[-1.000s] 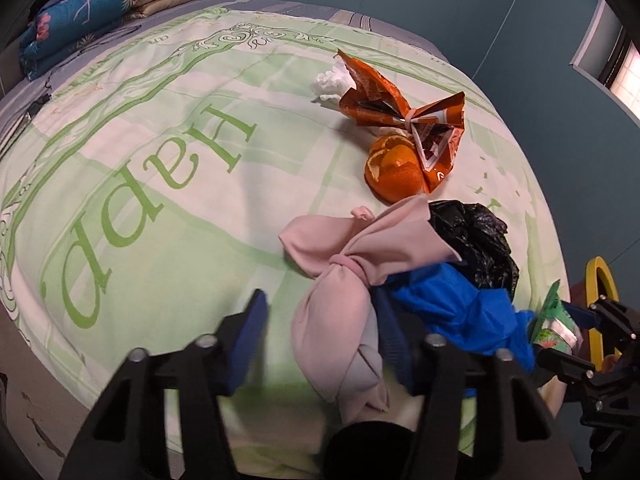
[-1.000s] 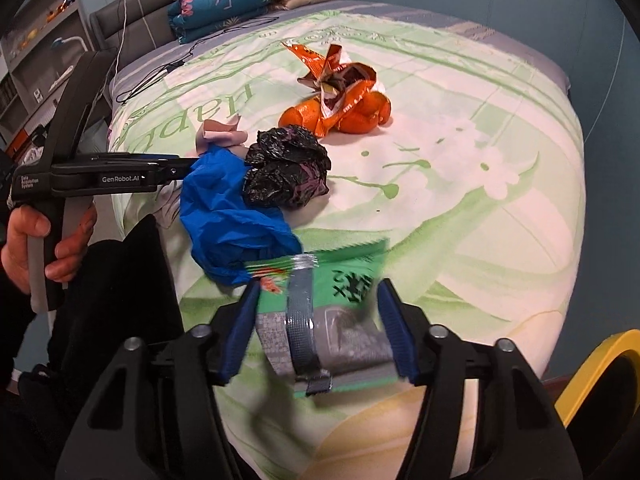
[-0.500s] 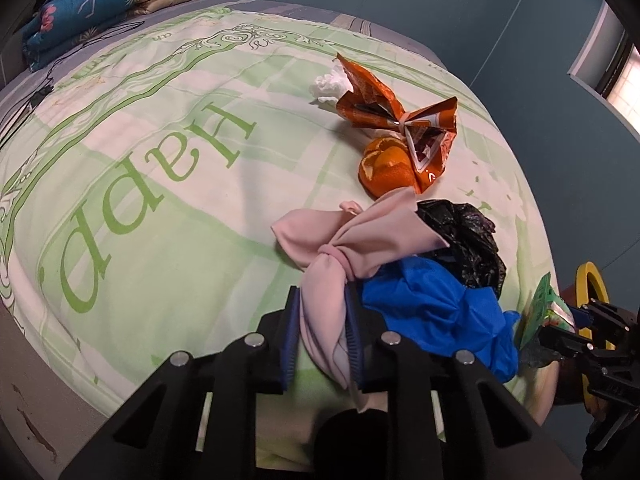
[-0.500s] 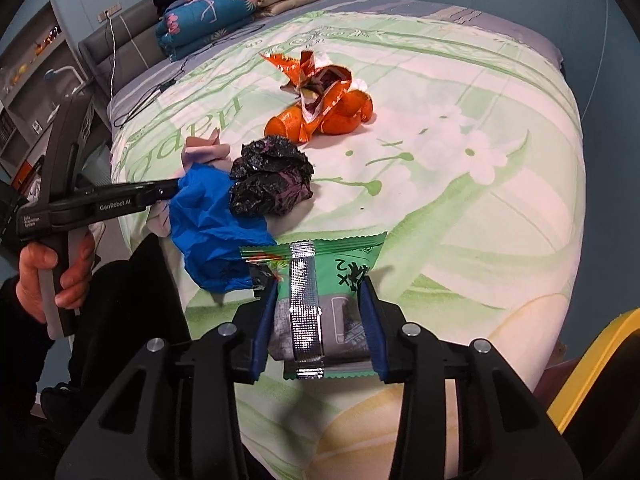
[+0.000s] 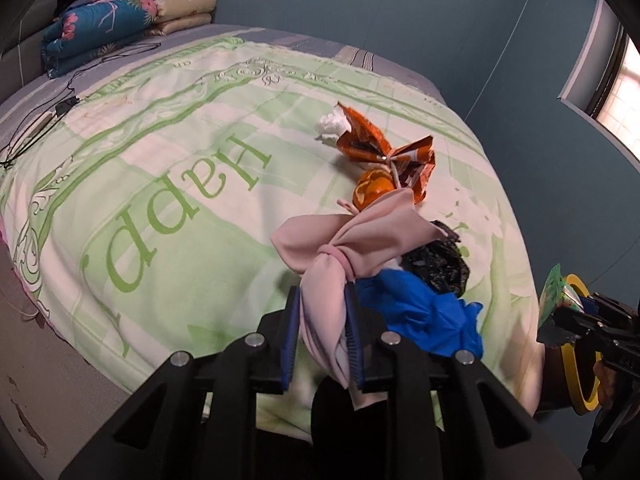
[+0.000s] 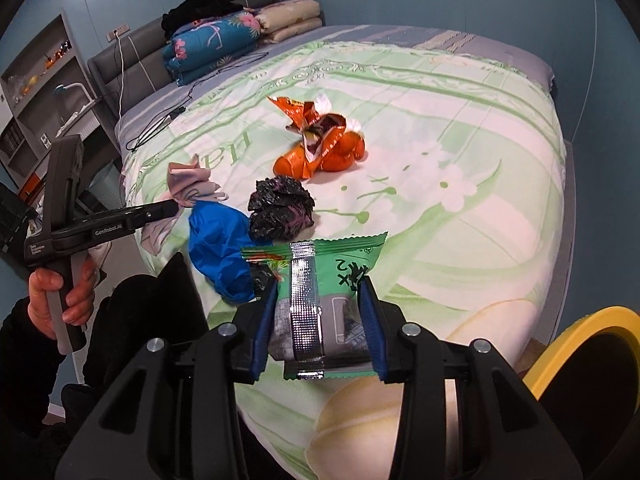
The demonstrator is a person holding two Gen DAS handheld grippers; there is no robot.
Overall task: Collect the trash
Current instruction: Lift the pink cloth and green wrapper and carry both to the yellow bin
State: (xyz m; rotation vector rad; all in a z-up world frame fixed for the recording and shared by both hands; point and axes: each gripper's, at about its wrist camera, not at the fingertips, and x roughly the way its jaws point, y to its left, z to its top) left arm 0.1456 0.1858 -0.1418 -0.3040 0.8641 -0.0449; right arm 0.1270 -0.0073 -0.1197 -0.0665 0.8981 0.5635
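Observation:
My left gripper (image 5: 322, 300) is shut on a knotted pink cloth (image 5: 352, 236), lifted off the bed; it also shows in the right wrist view (image 6: 188, 184). My right gripper (image 6: 320, 288) is shut on a green snack wrapper (image 6: 320, 276) held above the bed's near edge. On the green bedspread (image 5: 160, 168) lie a blue plastic bag (image 5: 424, 316), a crumpled black bag (image 6: 280, 212), an orange wrapper (image 5: 384, 152), orange peel (image 6: 332, 156) and a white tissue (image 5: 332, 124).
A yellow-rimmed bin (image 6: 588, 356) stands by the bed's corner at the right. Folded quilts (image 6: 224, 40) and a cable (image 5: 48, 116) lie at the far end of the bed. A shelf (image 6: 44, 92) stands at the left.
My left gripper closed on the pink cloth and lifted it. My right gripper closed on the green wrapper and raised it off the bed.

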